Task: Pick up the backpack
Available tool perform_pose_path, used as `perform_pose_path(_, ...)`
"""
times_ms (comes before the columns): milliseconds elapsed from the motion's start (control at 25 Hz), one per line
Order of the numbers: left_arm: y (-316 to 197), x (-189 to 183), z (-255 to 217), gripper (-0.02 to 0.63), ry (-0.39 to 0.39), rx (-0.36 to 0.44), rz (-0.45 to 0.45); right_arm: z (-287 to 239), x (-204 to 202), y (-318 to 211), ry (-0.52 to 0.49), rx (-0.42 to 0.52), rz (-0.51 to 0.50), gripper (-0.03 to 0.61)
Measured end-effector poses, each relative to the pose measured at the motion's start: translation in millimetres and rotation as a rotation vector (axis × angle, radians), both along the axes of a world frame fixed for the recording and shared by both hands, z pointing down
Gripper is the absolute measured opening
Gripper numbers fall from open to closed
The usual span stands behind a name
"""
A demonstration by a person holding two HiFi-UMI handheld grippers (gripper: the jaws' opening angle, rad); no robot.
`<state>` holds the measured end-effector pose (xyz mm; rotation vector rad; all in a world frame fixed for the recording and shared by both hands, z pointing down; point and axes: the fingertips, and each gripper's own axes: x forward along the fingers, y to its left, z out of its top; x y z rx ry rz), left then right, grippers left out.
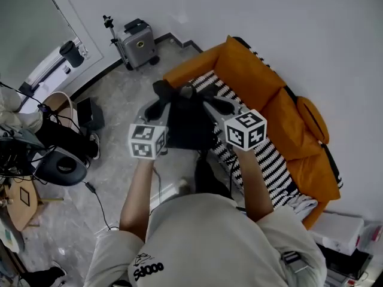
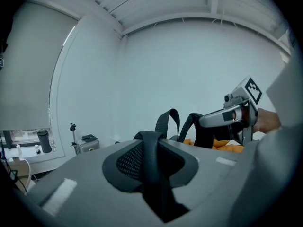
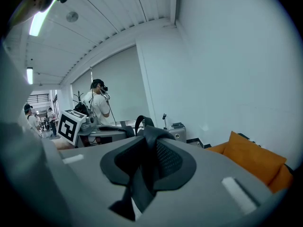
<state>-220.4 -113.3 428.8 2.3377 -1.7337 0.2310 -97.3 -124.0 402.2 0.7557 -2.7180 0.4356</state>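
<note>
Left tongs [image 2: 150, 148] and right tongs [image 3: 147, 150] pinching straps [image 2: 154, 186] of black backpack [image 1: 190, 124], seemingly above sofa [image 1: 251, 76]

Only straps [image 2: 152, 174] of the backpack [image 1: 190, 124] show in both gripper views; its body is cut off.

**One camera overhead, two riding the tongs**

The head view looks steeply down over the person's shoulders, with the orange sofa [image 1: 257, 82] at 2 o'clock. The gripper views sit close behind the left tongs [image 2: 151, 162] and right tongs [image 3: 149, 162], facing nearly level. All three views share the backpack [image 1: 190, 124] and the silver suitcase [image 1: 139, 40].
</note>
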Motion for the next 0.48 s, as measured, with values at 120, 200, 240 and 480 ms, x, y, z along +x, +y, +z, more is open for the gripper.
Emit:
perform_pose_path(120,21.0,5.1,-19.5,0.075,-0.017,0.026,0.003,-18.9,4.4,19.1,-0.024,0.032,0.004,0.072)
perform_pose_path(200,33.1,9.5,-33.9,0.075,-0.029,0.045,0.007,-32.6,8.7,29.6,-0.040,0.053,0.005,0.071)
perform_pose_path(240,39.2,10.5,-41.2,0.075,-0.033,0.055,0.005,-39.8,9.9,35.1,-0.046,0.063,0.003,0.071)
perform_pose_path(480,79.7,13.6,-80.7,0.075,-0.028,0.136,-0.021,-78.4,13.6,74.2,-0.064,0.122,-0.028,0.072)
